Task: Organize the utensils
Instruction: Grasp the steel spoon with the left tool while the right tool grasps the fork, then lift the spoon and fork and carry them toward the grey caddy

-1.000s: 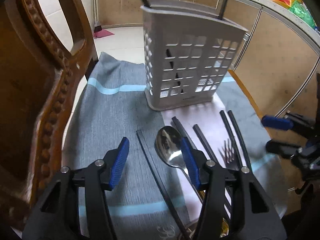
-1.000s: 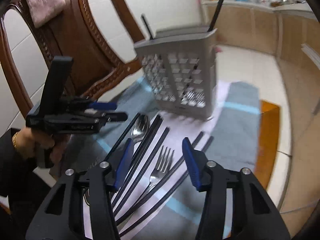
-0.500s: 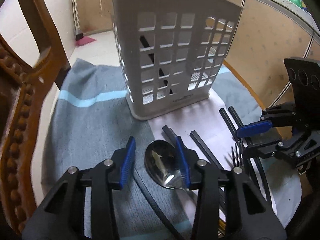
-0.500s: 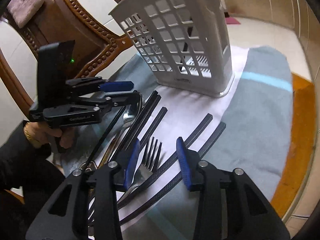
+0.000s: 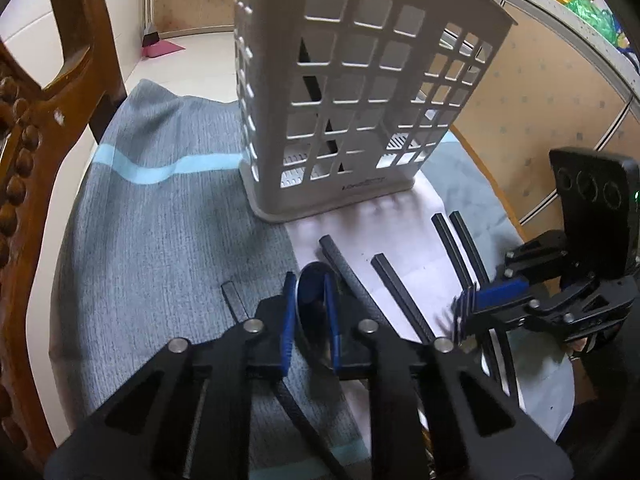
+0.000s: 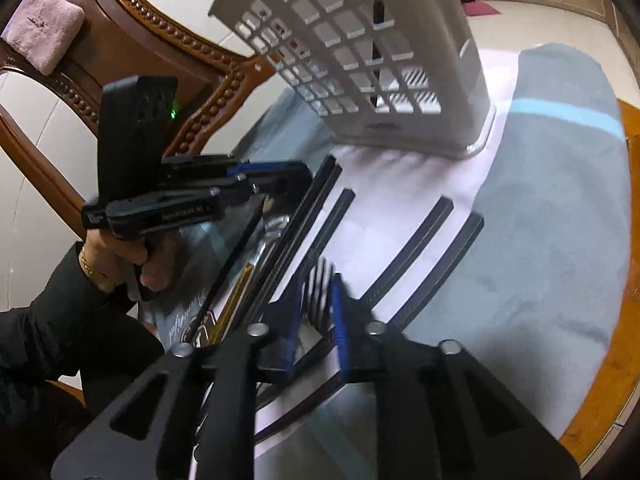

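A white slotted utensil holder (image 5: pixel 360 100) (image 6: pixel 360 40) stands at the back of the cloth with a dark stick or two inside. My left gripper (image 5: pixel 309 284) (image 6: pixel 296 172) is closing, and its blue pads press on both edges of the steel spoon's (image 5: pixel 310 304) bowl. My right gripper (image 6: pixel 316 280) (image 5: pixel 484 300) is also closing, its pads squeezing the blurred tines of the fork (image 6: pixel 319 294) (image 5: pixel 462 312). Several black chopsticks (image 5: pixel 396 288) (image 6: pixel 416 240) lie side by side on the white cloth between and around the two utensils.
A grey cloth with light-blue stripes (image 5: pixel 160 220) covers the round wooden table (image 6: pixel 608 360), with a white cloth (image 5: pixel 400 220) on top. A carved wooden chair (image 5: pixel 36 160) stands close on the left, a pink towel (image 6: pixel 40 32) on it. A person's hand (image 6: pixel 116 256) holds the left gripper.
Both grippers have sunk toward the cloth and closer to the holder. The left jaws narrowed onto the spoon's bowl, and the right jaws narrowed onto the fork's tines.
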{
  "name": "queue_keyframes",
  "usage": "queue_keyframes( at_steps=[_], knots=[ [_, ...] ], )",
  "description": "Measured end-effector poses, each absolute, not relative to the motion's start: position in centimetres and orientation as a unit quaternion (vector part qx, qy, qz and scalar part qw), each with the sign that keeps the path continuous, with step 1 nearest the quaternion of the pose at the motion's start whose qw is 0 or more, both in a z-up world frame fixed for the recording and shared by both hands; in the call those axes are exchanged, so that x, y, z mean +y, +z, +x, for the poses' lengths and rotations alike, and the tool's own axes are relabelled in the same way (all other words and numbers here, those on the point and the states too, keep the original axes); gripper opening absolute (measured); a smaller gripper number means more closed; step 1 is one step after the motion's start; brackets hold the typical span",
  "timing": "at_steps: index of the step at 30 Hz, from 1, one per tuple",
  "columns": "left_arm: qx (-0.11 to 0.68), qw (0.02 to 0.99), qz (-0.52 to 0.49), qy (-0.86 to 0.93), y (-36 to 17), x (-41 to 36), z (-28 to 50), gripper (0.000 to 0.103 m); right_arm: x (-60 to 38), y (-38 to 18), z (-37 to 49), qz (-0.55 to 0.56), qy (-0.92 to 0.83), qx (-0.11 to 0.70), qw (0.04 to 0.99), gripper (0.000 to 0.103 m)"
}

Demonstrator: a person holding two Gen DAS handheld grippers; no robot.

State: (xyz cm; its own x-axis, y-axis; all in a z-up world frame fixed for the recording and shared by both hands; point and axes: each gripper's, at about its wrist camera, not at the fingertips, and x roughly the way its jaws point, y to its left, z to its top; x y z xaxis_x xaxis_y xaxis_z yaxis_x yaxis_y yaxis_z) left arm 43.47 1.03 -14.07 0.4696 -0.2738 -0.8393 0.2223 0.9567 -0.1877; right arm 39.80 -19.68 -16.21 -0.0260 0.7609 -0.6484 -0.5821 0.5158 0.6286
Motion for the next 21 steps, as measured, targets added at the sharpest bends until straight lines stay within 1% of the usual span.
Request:
queue_keyframes(
  at_steps=[3,5,10,13,21],
  knots=[
    [0.490,0.860,-0.029,-0.142,-13.8,1.5,43.1,0.005,-19.4,-15.8,39.5,0.076,0.480,0.520,0.702,0.008],
    [0.486,0.861,-0.023,-0.146,-13.4,1.4,42.8,0.004,-19.2,-15.2,39.3,0.073,0.479,0.512,0.709,0.002],
    [0.457,0.878,-0.012,-0.142,-11.0,1.3,40.9,0.004,-19.1,-12.1,38.1,0.053,0.476,0.477,0.737,0.002],
    [0.426,0.894,-0.003,-0.138,-8.4,1.1,39.2,0.004,-19.3,-9.6,36.7,0.040,0.461,0.447,0.766,0.002],
    [0.311,0.944,0.038,-0.103,-0.3,0.1,31.9,0.004,-20.0,-1.0,30.5,-0.014,0.390,0.317,0.864,0.002]
  ],
)
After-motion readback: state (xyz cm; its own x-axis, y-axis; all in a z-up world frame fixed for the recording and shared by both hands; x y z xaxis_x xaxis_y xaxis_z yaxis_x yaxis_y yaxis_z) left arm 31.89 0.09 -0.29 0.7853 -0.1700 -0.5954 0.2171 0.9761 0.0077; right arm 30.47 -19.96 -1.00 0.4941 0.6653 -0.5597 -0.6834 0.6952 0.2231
